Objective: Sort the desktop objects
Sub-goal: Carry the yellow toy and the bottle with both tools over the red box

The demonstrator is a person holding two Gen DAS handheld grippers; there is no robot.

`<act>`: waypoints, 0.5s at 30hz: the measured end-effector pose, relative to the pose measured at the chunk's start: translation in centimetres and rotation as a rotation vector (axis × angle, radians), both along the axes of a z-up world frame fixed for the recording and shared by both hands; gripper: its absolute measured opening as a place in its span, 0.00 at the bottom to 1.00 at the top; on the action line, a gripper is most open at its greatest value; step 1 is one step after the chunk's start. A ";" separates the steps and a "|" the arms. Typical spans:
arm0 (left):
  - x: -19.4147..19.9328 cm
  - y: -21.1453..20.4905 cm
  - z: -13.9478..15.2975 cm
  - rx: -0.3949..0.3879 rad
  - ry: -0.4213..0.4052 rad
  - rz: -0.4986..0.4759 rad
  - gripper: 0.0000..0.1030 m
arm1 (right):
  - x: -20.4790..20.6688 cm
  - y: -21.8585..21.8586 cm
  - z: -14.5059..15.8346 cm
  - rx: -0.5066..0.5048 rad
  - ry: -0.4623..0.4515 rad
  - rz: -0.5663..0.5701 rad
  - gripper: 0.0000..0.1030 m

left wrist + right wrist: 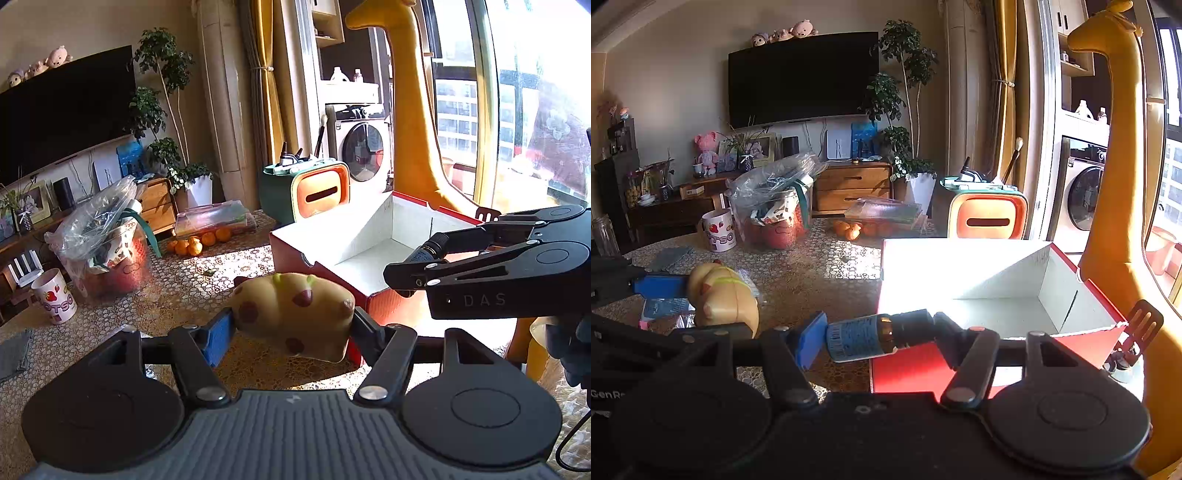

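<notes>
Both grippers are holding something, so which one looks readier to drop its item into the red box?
Probably the right gripper: its small brown bottle with a blue label hangs at the open red box's near edge. The left gripper's yellow spotted soft toy sits farther back, over the table.

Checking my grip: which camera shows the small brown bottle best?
The right wrist view: the small brown bottle lies sideways between the right gripper's fingers, label visible. The left wrist view shows only its cap end, mostly hidden.

Your left gripper (293, 325) is matt black plastic on a soft, smooth yellow toy (295, 314). Lower centre, the amber glass bottle (871, 336) wears a paper label; the box (997, 291) looks like matt card.
</notes>
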State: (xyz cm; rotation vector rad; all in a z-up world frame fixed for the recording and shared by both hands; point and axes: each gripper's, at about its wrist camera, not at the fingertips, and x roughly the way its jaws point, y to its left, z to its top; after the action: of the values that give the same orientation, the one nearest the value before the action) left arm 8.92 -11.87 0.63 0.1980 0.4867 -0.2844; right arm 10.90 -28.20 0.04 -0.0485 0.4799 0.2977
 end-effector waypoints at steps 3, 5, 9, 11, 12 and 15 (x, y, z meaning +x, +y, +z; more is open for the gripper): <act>1.1 -1.1 0.3 0.014 -0.006 -0.023 0.65 | 1.0 -0.9 0.3 0.001 -0.007 -0.009 0.61; 1.8 -1.8 0.5 0.024 -0.005 -0.036 0.65 | 1.7 -1.7 0.4 0.005 -0.009 -0.017 0.61; 3.4 -3.2 0.7 0.034 0.005 -0.066 0.65 | 3.2 -3.3 0.4 0.004 -0.009 -0.038 0.61; 4.2 -3.9 0.7 0.048 0.007 -0.083 0.65 | 3.9 -4.1 0.4 -0.003 -0.012 -0.050 0.61; 4.5 -4.3 0.7 0.055 0.006 -0.089 0.65 | 4.3 -4.5 0.4 -0.002 -0.011 -0.055 0.61; 5.8 -5.3 0.9 0.068 0.009 -0.110 0.65 | 5.5 -5.7 0.3 0.005 0.000 -0.067 0.61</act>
State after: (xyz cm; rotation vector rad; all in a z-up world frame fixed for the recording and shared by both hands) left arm 14.74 -17.19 1.51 0.2907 0.4956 -0.3769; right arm 16.40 -33.92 0.34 -0.0275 0.4798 0.2335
